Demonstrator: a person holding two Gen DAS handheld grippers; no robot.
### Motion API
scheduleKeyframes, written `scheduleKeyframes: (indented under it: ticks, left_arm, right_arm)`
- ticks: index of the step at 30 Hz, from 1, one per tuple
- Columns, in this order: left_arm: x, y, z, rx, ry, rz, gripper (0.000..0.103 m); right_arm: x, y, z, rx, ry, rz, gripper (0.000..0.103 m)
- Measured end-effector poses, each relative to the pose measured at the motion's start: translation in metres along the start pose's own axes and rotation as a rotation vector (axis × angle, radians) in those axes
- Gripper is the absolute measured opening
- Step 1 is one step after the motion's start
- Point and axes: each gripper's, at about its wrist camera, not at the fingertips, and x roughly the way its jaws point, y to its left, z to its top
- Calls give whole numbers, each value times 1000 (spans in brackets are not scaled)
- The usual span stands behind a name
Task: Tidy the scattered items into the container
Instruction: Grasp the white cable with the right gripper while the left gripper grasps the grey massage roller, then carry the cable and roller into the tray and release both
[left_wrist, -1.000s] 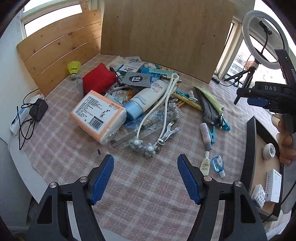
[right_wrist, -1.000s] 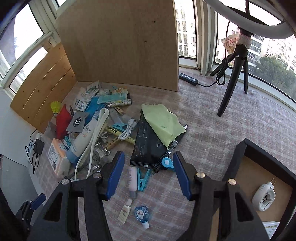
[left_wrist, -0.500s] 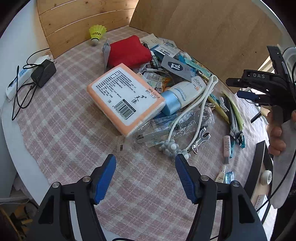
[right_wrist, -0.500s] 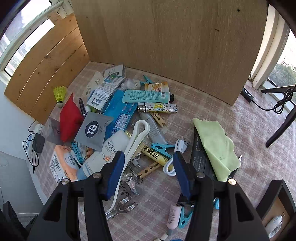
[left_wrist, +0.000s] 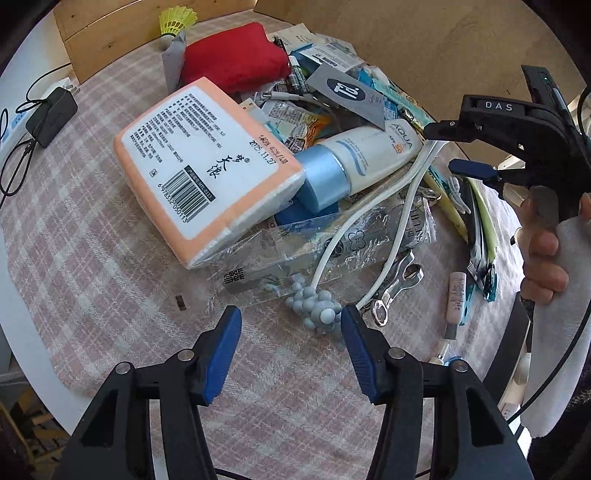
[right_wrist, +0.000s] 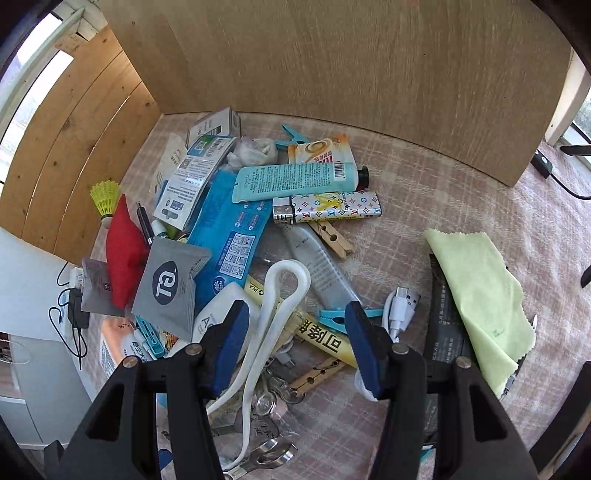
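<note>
Grippers hover over the clutter as we pick a target. Our left gripper (left_wrist: 290, 326), jaws just narrowing yet empty, nears the grey bead cluster (left_wrist: 317, 308); our right gripper (right_wrist: 293, 321) gapes over the white cord (right_wrist: 275, 314). Next, we judge, comes lowering and closing.

a pink-and-white checked cloth (left_wrist: 110, 258) covers the bench. wooden boards (right_wrist: 332, 66) stand upright along its far edge. at the cloth's left edge, a black charger (left_wrist: 51, 116) with its thin cable lies on a white power strip (left_wrist: 7, 125).
</note>
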Motion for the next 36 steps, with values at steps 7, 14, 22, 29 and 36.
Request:
scheduleKeyframes:
  ticks: [7, 14, 22, 29, 36]
  left_arm:
    - [5, -1, 2, -11, 13, 0, 37]
    - [3, -4, -3, 9, 4, -25, 21]
    - [-11, -2, -11, 8, -18, -45, 21]
    - [-39, 2, -23, 5, -68, -55, 21]
    - [-71, -4, -28, 32, -129, -65, 20]
  right_arm:
    - [8, 6, 1, 6, 21, 26, 31]
    - [2, 5, -4, 39, 16, 30, 25]
    - [-22, 6, -14, 64, -22, 54, 24]
    - [-56, 7, -27, 86, -59, 109, 23]
    - [-93, 10, -38, 89, -103, 144, 23]
